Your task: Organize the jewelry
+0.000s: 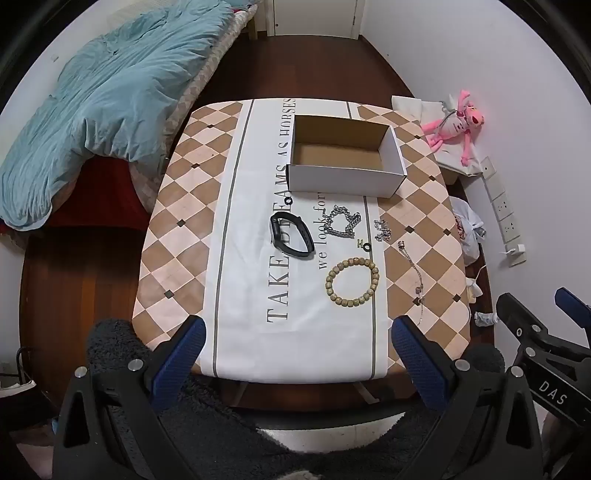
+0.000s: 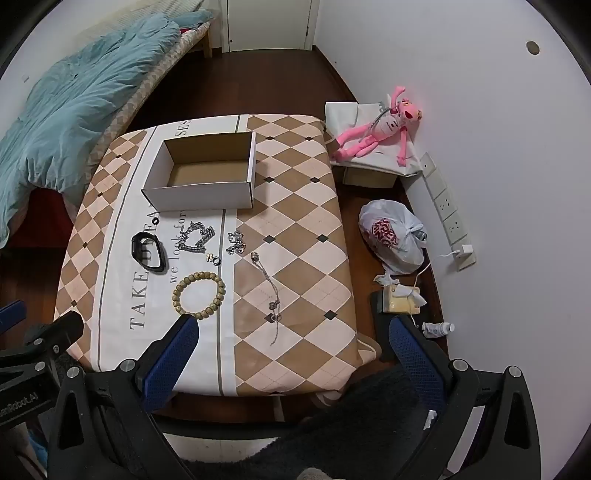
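Observation:
An open white cardboard box [image 1: 345,176] [image 2: 199,192] stands at the far middle of the checked table [image 1: 177,206] [image 2: 295,206]. In front of it lie a black wristband [image 1: 290,236] [image 2: 147,251], a chunky silver chain [image 1: 341,221] [image 2: 195,236], a small silver cluster [image 1: 382,229] [image 2: 235,242], a small ring [image 1: 365,245] [image 2: 215,260], a wooden bead bracelet [image 1: 352,281] [image 2: 198,292] and a thin silver chain [image 1: 415,277] [image 2: 269,284]. My left gripper [image 1: 297,336] hangs open above the near edge. My right gripper [image 2: 291,336] is also open, holding nothing.
A bed with a blue quilt [image 1: 103,96] [image 2: 70,107] lies to the left. On the right floor sit a pink plush toy [image 1: 456,122] [image 2: 376,133], a white plastic bag [image 2: 393,236], a power strip [image 2: 447,214] and small clutter. A door [image 2: 269,22] is at the back.

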A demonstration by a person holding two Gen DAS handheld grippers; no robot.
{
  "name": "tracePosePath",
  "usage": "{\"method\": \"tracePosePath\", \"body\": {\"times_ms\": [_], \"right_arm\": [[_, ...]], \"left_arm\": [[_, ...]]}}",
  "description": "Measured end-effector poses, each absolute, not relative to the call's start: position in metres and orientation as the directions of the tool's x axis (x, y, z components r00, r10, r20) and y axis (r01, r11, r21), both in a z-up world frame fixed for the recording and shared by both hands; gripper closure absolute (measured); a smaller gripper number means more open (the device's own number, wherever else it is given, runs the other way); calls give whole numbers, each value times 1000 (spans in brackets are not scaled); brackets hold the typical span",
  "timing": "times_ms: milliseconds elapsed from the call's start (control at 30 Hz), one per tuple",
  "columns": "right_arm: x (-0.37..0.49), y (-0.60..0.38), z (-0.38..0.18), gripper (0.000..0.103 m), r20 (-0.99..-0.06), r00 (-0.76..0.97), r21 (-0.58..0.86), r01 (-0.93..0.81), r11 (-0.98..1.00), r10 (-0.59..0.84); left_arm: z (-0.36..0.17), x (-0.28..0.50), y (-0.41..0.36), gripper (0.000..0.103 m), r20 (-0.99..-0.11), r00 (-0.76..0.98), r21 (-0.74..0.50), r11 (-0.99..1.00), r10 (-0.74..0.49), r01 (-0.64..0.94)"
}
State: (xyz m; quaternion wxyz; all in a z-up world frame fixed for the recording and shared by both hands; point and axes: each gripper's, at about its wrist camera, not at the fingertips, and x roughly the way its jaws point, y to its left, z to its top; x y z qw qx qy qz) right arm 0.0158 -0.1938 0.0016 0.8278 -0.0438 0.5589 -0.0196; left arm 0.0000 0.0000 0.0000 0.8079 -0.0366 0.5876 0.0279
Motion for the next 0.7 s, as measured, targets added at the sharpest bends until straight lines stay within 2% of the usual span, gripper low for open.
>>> {"method": "tracePosePath", "body": {"times_ms": [700], "right_arm": [[12, -192, 4, 0, -920, 381, -107, -10, 994, -95]], "left_arm": [[4, -1, 5, 0, -950, 312, -32, 996, -3, -87]]}}
